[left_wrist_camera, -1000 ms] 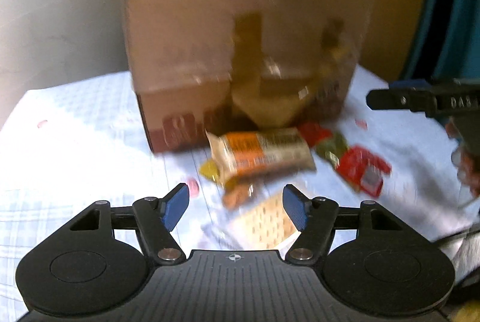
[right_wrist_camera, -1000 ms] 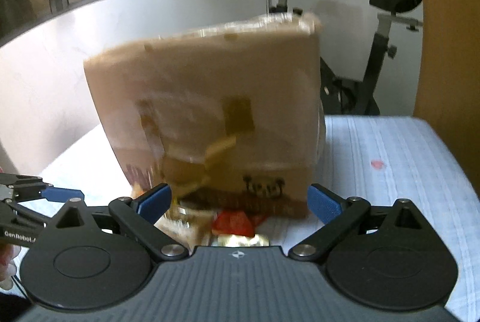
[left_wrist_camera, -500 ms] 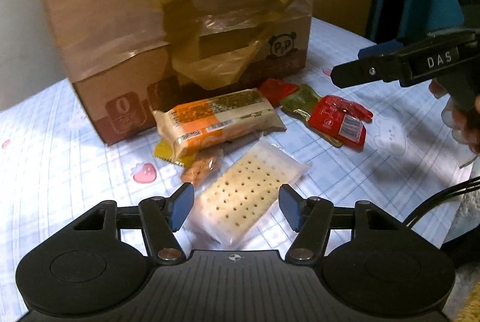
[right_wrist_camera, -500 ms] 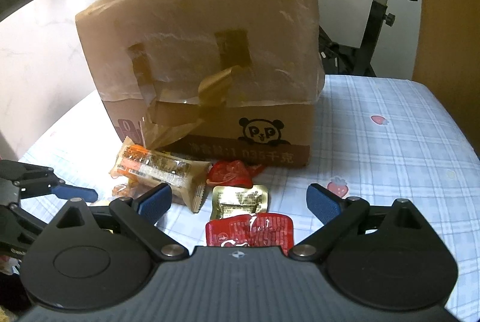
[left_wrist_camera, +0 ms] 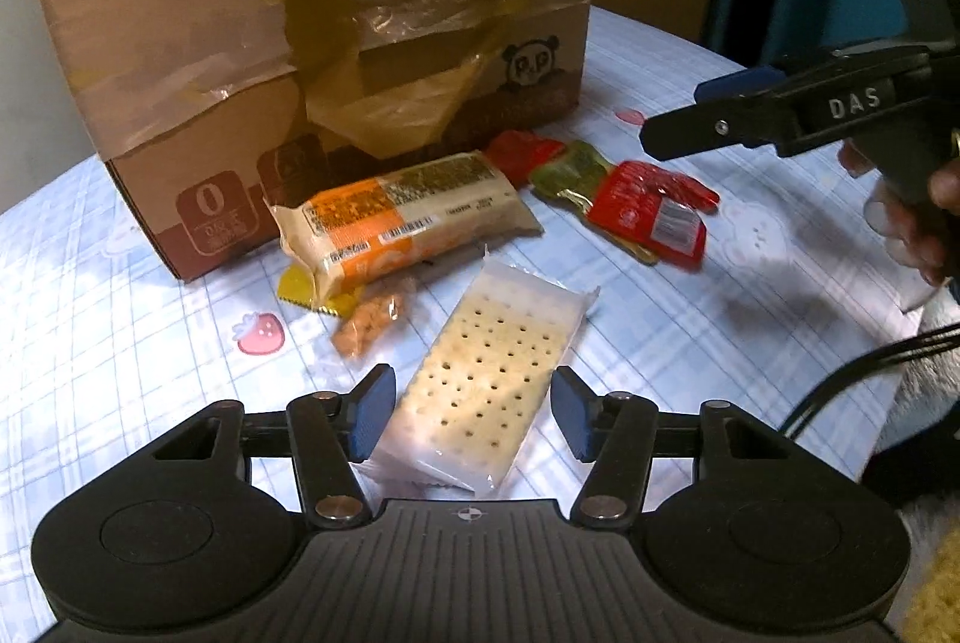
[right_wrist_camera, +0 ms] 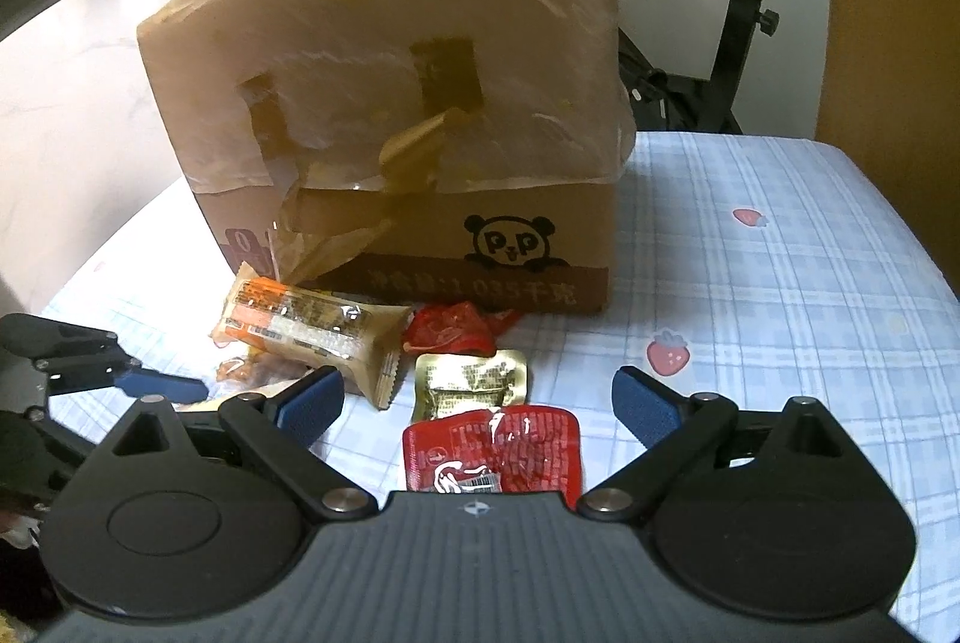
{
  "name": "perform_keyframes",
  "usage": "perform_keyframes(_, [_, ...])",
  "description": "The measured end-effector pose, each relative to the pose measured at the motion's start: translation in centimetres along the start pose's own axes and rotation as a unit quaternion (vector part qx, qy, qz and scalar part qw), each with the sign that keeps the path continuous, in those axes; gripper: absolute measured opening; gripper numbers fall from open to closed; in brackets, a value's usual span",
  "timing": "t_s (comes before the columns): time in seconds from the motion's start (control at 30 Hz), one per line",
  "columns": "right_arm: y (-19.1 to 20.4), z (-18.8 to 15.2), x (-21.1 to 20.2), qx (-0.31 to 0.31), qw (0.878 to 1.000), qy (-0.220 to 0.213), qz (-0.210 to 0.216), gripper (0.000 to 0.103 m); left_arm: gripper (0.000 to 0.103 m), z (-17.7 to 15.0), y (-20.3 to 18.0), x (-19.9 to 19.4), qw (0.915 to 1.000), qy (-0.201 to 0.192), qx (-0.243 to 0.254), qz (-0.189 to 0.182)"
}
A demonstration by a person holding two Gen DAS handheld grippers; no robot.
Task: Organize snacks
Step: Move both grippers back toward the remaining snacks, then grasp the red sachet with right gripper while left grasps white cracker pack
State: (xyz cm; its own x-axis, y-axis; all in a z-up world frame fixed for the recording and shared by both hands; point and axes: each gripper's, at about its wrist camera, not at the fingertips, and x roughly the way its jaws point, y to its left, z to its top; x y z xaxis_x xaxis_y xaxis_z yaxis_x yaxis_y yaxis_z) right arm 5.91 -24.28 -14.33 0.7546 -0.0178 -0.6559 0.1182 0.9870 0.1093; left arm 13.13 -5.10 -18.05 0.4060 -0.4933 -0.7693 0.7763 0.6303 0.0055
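Pale blue checked cloth (right_wrist_camera: 750,283), printed with small strawberries, is covering the table, and an exercise bike (right_wrist_camera: 744,19) is standing against the white wall behind it. A taped cardboard box (right_wrist_camera: 384,115) with a panda logo is sitting upright on the cloth. Snacks are lying in a loose cluster in front of it: a long orange-and-cream bar (left_wrist_camera: 402,217) is resting just before the box, a clear pack of crackers (left_wrist_camera: 486,385) is lying nearest the left gripper (left_wrist_camera: 471,415), and a gold pouch (right_wrist_camera: 471,382) is sitting just behind a red sachet (right_wrist_camera: 492,454). The left gripper's fingers are spread wide on either side of the cracker pack's near end, not pressing it. The right gripper (right_wrist_camera: 477,403) is hanging released over the red sachet, holding nothing.
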Motion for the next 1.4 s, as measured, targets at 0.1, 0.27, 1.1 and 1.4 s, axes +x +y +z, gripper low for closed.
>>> perform_keyframes(0.1, [-0.2,-0.2,0.1,0.003,1.000,0.003,-0.003,0.097,0.060,0.1,0.1,0.1,1.0000,0.001,-0.003,-0.002])
perform_keyframes(0.27, [-0.3,-0.8,0.9,-0.003,1.000,0.026,-0.015,0.093,0.060,0.6,-0.2,1.1,1.0000,0.009,0.000,0.003])
perform_keyframes(1.1, [0.7,-2.6,3.4,-0.069,0.996,0.058,-0.025,0.086,0.058,-2.0,-0.7,0.4,0.9930,-0.034,-0.106,0.039])
perform_keyframes(1.4, [1.3,-2.8,4.4,-0.084,0.994,0.064,-0.033,0.085,0.058,-2.1,-1.0,0.3,0.9921,-0.039,-0.110,0.045])
